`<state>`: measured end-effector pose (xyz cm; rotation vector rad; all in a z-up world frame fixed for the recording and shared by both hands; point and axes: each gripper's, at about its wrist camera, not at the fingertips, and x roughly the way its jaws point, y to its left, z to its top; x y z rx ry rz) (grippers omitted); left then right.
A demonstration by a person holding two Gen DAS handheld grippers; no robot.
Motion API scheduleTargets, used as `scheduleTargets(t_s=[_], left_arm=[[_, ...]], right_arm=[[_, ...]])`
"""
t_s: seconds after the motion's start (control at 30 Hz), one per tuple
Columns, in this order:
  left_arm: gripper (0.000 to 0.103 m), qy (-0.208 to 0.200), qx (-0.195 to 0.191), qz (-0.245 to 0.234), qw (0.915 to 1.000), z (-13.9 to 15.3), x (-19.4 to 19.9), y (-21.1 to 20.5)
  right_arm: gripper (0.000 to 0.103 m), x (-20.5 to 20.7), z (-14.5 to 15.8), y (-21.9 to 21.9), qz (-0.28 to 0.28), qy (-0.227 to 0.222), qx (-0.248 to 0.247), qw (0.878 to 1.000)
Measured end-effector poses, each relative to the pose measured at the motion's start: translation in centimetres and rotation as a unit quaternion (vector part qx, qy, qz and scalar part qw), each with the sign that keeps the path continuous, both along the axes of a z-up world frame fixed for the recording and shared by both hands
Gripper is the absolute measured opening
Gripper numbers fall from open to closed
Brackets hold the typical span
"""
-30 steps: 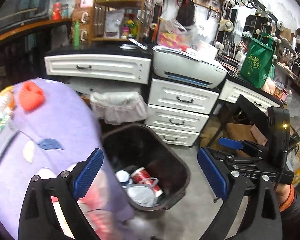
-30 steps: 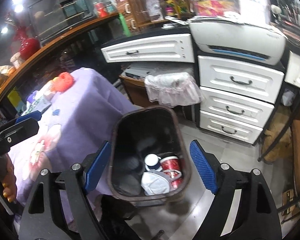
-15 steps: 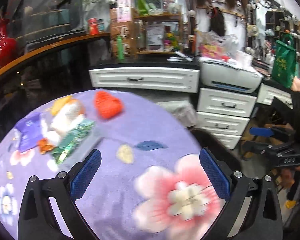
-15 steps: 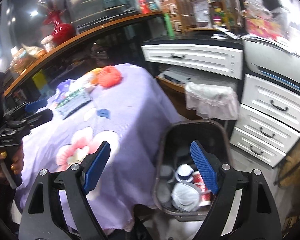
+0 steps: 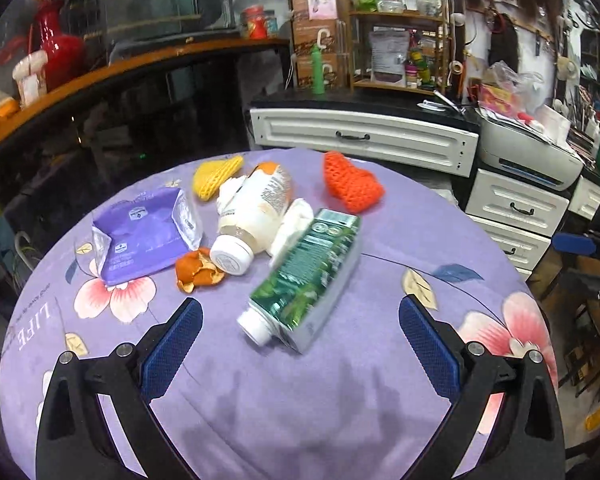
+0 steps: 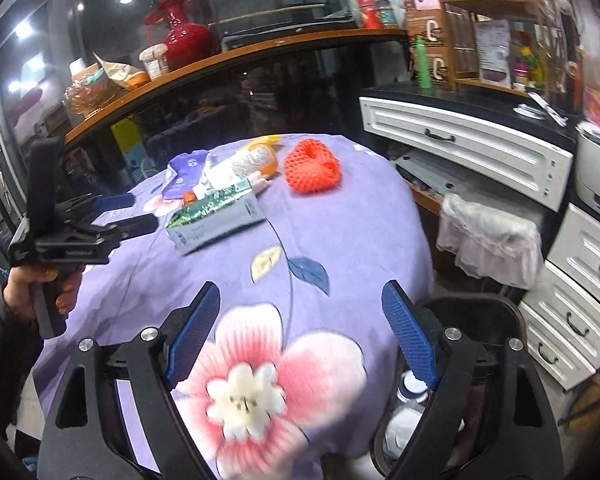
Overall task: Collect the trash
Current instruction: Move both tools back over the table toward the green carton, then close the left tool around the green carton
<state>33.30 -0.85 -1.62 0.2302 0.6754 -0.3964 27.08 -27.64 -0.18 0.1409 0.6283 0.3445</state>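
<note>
Trash lies on the purple flowered tablecloth (image 5: pixel 300 400): a green carton (image 5: pixel 308 280) on its side, a white bottle (image 5: pixel 252 216), orange peel (image 5: pixel 198 270), a purple pouch (image 5: pixel 144 236), a yellow foam net (image 5: pixel 216 176) and an orange foam net (image 5: pixel 350 184). My left gripper (image 5: pixel 300 340) is open and empty, just short of the carton. My right gripper (image 6: pixel 300 332) is open and empty over the table's near edge, beside the dark trash bin (image 6: pixel 496 320), which holds trash. The carton (image 6: pixel 216 216) and orange net (image 6: pixel 312 168) also show in the right wrist view.
White drawers (image 5: pixel 364 140) and a printer (image 5: pixel 528 156) stand behind the table. A small bin with a plastic liner (image 6: pixel 488 236) sits by the drawers. A curved wooden counter (image 6: pixel 220 56) with a red vase (image 6: pixel 180 36) runs behind.
Both grippers have swung left, away from the trash bin and over the table. The left one now faces the pile of trash; the bin has slid to the right edge of the right view.
</note>
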Motion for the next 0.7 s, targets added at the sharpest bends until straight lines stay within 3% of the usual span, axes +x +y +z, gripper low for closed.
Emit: scheduleTargets(t_s=[0.17, 0.57, 0.7], left_arm=[[0.093, 0.02, 0.044, -0.045, 0.9978, -0.8, 2.6, -2.0], [0.061, 0.075, 0.125, -0.093, 0.9849, -4.2, 7.2, -5.2], [0.061, 0.085, 0.145, -0.105, 0.9801, -5.1, 7.7, -5.8]], right_arm=[[0.083, 1.9, 0.1, 1.1, 0.008, 0.004, -0.003, 1.0], [0.083, 4.3, -1.8, 0.3, 0.003, 0.025, -0.01, 1.0], [0.083, 5.2, -2.0, 0.4, 0.005, 0.027, -0.018, 0.999]])
